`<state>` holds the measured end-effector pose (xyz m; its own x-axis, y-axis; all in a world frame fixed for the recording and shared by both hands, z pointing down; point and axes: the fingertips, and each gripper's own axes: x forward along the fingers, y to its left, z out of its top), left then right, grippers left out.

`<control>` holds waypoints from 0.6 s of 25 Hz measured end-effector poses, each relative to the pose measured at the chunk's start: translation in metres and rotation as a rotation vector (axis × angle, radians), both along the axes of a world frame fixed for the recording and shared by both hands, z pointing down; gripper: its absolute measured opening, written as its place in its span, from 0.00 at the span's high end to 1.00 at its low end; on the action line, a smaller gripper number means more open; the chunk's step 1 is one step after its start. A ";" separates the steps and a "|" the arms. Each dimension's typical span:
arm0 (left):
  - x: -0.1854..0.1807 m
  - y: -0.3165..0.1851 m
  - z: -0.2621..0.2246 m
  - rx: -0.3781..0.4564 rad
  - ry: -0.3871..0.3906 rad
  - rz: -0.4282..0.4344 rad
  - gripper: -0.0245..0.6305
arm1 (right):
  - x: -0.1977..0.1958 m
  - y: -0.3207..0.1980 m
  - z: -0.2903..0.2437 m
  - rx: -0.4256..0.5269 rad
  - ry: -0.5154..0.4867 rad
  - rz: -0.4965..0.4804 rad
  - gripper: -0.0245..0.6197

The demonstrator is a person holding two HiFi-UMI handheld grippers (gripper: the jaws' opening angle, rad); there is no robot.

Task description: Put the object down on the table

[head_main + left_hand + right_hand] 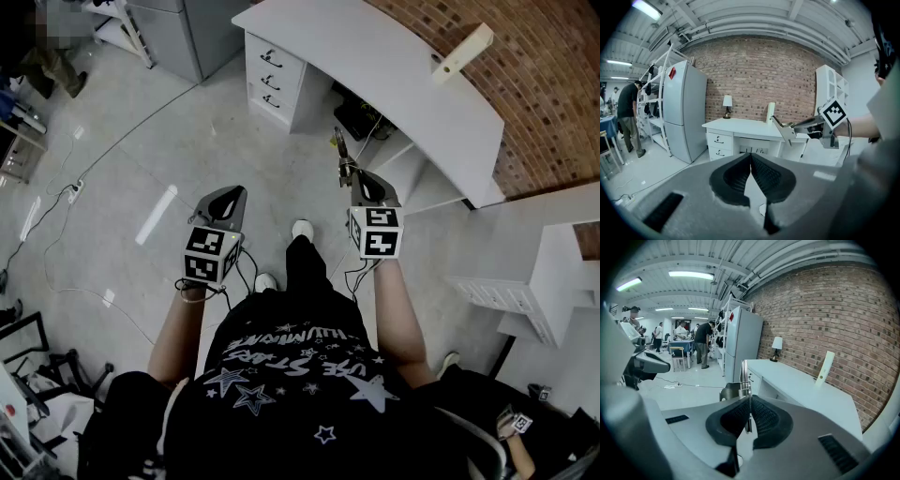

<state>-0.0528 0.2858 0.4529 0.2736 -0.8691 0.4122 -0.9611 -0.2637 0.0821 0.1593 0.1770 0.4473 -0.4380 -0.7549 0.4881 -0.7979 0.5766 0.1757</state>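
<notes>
My right gripper (359, 180) (749, 401) is shut on a slim metal tool with a spring (343, 156) (740, 378), which sticks out ahead of the jaws. It hangs over the floor just in front of the white table (403, 75) (806, 390), apart from it. The left gripper view shows the same tool (784, 130) at the right, held out toward the table (740, 126). My left gripper (228, 197) (751, 157) hangs over the floor further left, its jaws pressed together with nothing between them.
On the table stand a small lamp (727, 101) and an upright cream block (461, 52). The table has drawers (270, 82) at its left end. A grey fridge (684, 117) stands further left, cables (84, 178) lie on the floor, and a white shelf unit (534, 281) is at the right. People stand far back (701, 343).
</notes>
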 end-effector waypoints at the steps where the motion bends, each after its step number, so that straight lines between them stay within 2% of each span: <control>1: 0.000 0.002 0.002 -0.002 -0.003 0.003 0.93 | -0.001 0.001 0.000 0.001 0.002 0.000 0.94; 15: 0.003 -0.005 0.017 -0.045 -0.010 0.016 0.93 | 0.002 -0.010 0.011 -0.031 0.002 -0.003 0.94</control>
